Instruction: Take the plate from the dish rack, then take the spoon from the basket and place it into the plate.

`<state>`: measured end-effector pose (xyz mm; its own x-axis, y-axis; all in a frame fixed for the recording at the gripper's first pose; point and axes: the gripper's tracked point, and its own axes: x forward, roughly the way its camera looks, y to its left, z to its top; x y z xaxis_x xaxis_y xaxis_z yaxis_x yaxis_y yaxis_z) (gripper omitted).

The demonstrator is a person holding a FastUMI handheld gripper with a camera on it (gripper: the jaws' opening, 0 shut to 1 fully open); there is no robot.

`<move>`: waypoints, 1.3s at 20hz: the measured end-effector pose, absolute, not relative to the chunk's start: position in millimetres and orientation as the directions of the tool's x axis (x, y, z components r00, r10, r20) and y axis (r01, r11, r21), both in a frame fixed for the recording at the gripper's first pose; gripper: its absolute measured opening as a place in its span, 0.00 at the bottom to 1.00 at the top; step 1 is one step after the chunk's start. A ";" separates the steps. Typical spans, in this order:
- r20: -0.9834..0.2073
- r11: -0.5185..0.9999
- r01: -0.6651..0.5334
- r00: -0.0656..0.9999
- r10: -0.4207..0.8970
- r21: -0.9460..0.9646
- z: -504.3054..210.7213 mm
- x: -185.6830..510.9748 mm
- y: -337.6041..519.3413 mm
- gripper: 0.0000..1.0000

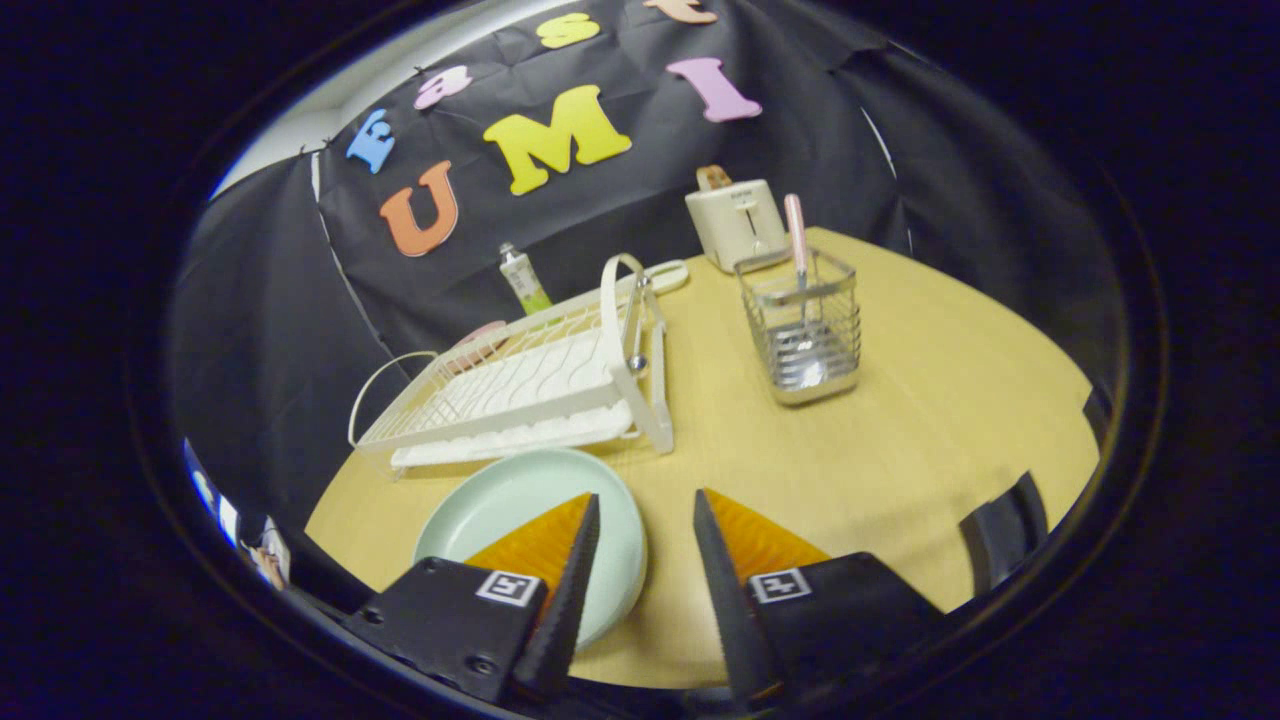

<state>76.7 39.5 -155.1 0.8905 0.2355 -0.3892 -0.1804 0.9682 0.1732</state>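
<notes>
A round table with a pale yellow wood-grain top (900, 400) carries everything here. The biggest thing on it is the white wire dish rack (530, 385), which sits beyond the gripper's fingers and off to the left, with an arched handle at each end and a white drip tray under it; its slots hold no dishes. Just nearer than the rack lies the pale mint-green round plate (510, 500), flat on the tabletop (its near side is partly hidden behind the left finger).

The gripper (645, 515) hovers low above the table with its fingers spread apart, released, clasping nothing; bare tabletop shows in the gap between the tips.

At the far edge of the table stands a cream-coloured toaster (735, 222) with a slice of bread poking from its top. Just in front of it, well beyond the fingers and a little right of them, is the square silver wire basket (805, 330). The spoon with a pink handle and metal bowl (797, 255) stands upright in it, handle sticking out above the rim.

Behind the rack, a small white-and-green tube (523, 278) stands upright.
</notes>
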 end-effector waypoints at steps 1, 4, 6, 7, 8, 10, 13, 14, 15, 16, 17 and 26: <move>-0.344 0.980 -0.154 0.920 0.190 0.129 -142.7 89.8 25.0 0.84; -0.251 0.995 -0.091 0.963 0.096 0.031 -105.9 106.8 -3.7 1.00; -0.224 0.997 -0.073 0.972 0.071 -0.001 -88.5 121.6 -14.1 1.00; -0.223 0.998 -0.062 0.973 0.057 -0.014 -85.1 128.9 -19.7 1.00; -0.215 0.998 -0.054 0.975 0.049 -0.017 -79.0 140.0 -23.3 1.00; -0.228 0.998 -0.033 0.973 0.022 -0.045 -74.0 163.1 -32.1 1.00; -0.247 0.998 0.008 0.969 -0.023 -0.060 -68.5 201.9 -47.3 1.00; -0.262 0.999 -0.002 0.965 -0.007 -0.035 -67.3 214.2 -46.9 1.00; -0.288 1.000 0.005 0.958 -0.009 -0.013 -68.4 224.9 -50.0 1.00; -0.304 1.000 0.018 0.953 -0.017 0.001 -68.1 236.5 -55.1 1.00; -0.312 0.999 0.027 0.950 -0.021 0.018 -66.2 249.6 -57.8 1.00; -0.364 0.983 0.031 0.931 0.037 0.179 -69.0 296.7 -57.6 0.18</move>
<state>296.7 -57.6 -69.0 0.9307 0.0373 -0.3638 0.0306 0.9834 0.1790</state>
